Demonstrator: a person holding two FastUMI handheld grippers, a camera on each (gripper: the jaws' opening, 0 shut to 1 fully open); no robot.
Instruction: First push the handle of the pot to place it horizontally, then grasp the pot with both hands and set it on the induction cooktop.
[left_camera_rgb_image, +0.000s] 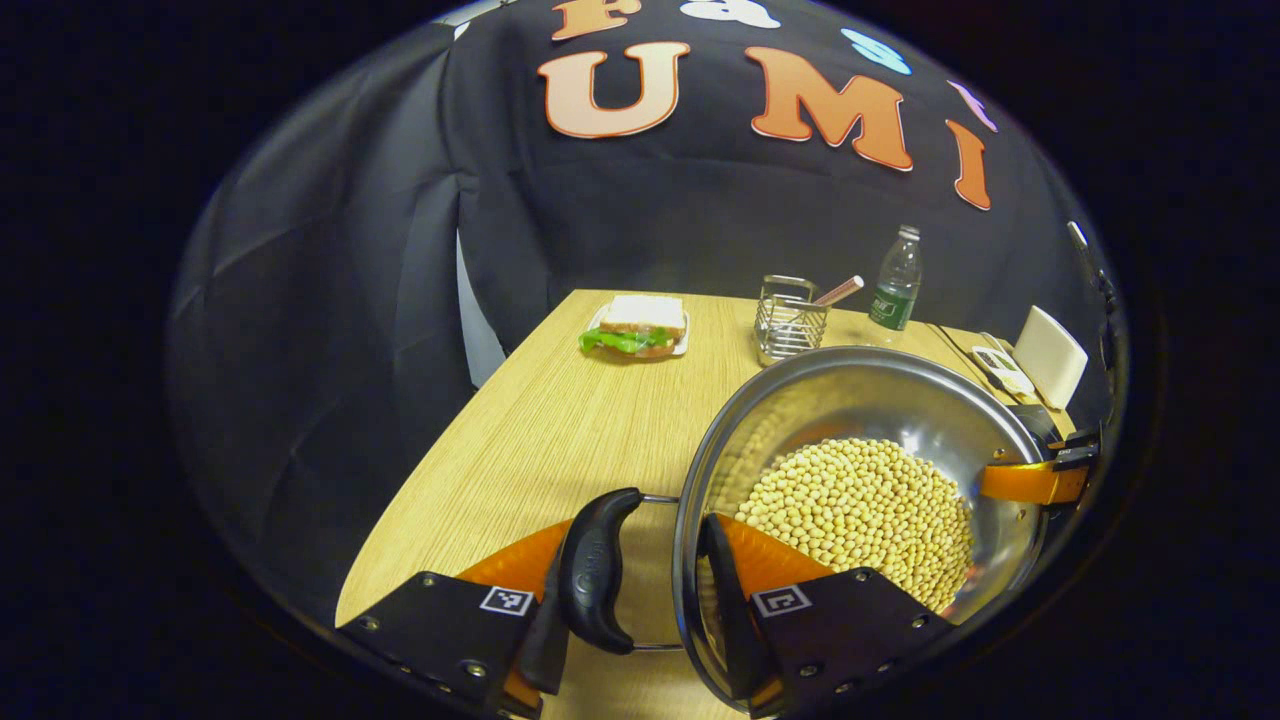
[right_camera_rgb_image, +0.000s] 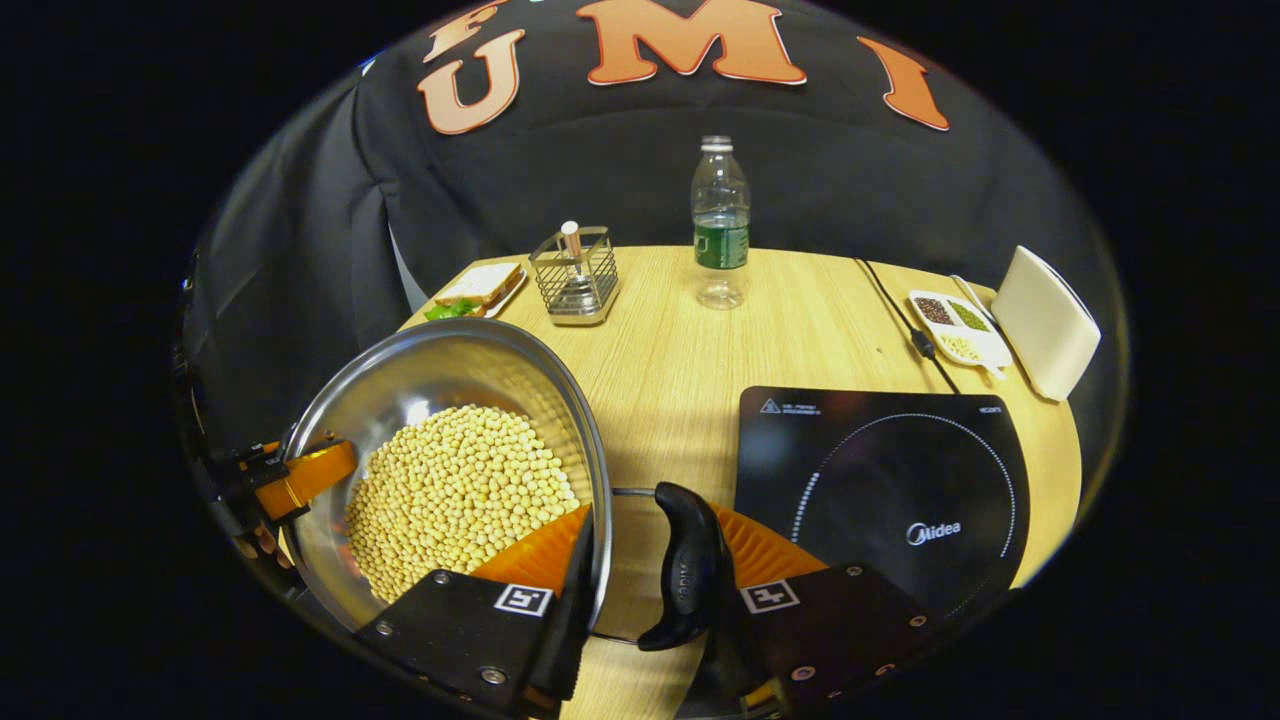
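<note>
Handles look level already, so this is the two-handed grab. Left tongs (left_camera_rgb_image: 640, 590) clamp one pot (left_camera_rgb_image: 850, 400) handle and rim, right tongs (right_camera_rgb_image: 640, 590) the other — pot sits left of the induction cooktop (right_camera_rgb_image: 880, 490). Next: lift level, beans (right_camera_rgb_image: 455, 490) slosh.

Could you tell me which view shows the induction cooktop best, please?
The right gripper view: the induction cooktop lies nearly whole on the table, right of the pot. In the left gripper view I cannot make it out behind the pot.
</note>
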